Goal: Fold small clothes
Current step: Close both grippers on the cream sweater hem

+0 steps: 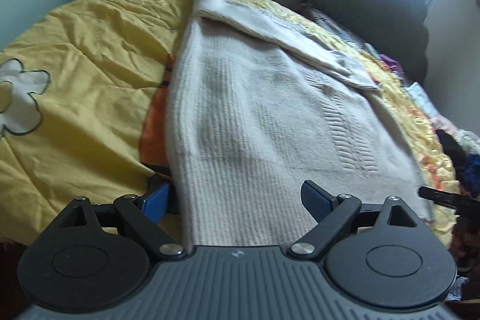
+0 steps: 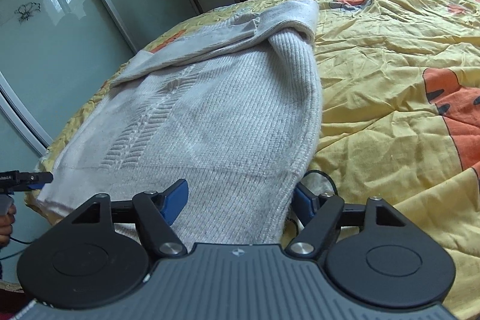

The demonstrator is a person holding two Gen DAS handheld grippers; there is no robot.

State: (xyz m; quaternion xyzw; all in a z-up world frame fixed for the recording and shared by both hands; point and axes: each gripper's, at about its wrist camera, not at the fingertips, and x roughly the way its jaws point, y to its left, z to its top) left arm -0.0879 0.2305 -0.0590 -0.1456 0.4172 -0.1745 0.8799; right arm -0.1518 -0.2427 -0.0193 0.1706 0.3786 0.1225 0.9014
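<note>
White knit sweater [image 2: 210,116] on yellow quilt [image 2: 390,80], both grippers' fingers [image 1: 315,198] spread around hem

Both wrist views sit low and close over the near hem of the white knit sweater [image 1: 255,122], looking along it across the yellow quilt [image 1: 78,44]; each sees the other gripper at the frame's edge, lower right and lower left

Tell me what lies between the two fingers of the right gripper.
The near hem of the white knit sweater lies between the open right gripper's fingers, in the right wrist view.
</note>
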